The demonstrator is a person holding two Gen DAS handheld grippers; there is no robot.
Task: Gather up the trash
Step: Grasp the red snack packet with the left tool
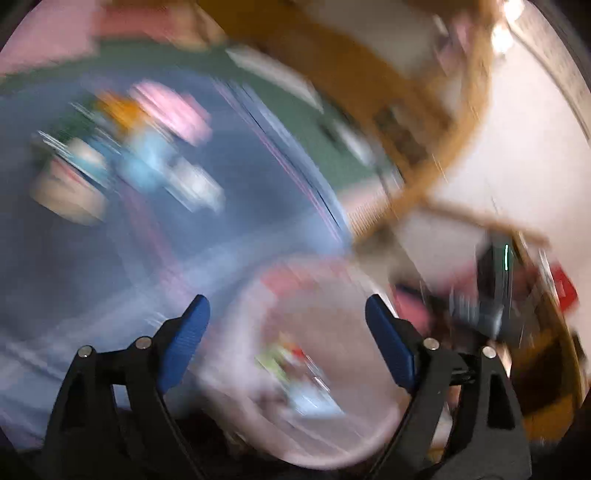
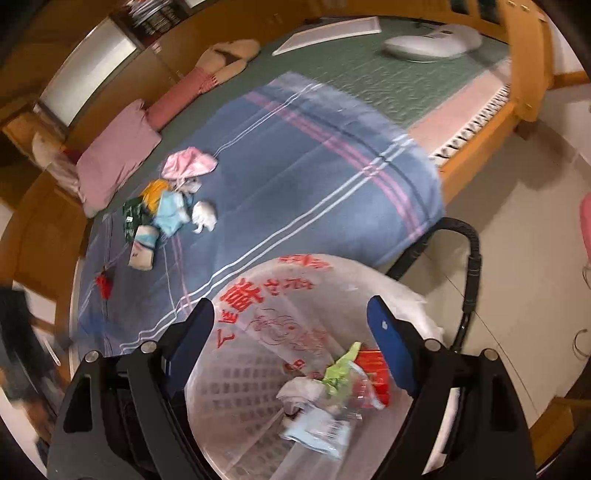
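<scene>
A bin lined with a clear bag printed in red (image 2: 258, 306) stands by the bed, holding several wrappers (image 2: 343, 384). My right gripper (image 2: 291, 314) is open and empty above it. A pile of trash (image 2: 173, 199) lies on the blue striped blanket (image 2: 314, 177): pink wrapper (image 2: 188, 164), blue packet (image 2: 170, 214), white crumpled tissue (image 2: 205, 218), cream pack (image 2: 142, 247), small red scrap (image 2: 103, 284). The left wrist view is heavily blurred; my left gripper (image 1: 288, 314) is open and empty over the bin (image 1: 325, 369), with the pile (image 1: 140, 155) far left.
Pink pillows (image 2: 118, 155) lie at the bed's head. A white device (image 2: 432, 40) and a flat white board (image 2: 332, 31) lie on the green mat. A black handle (image 2: 472, 258) stands beside the bin. Wooden bed frame (image 2: 524, 62) and tiled floor at right.
</scene>
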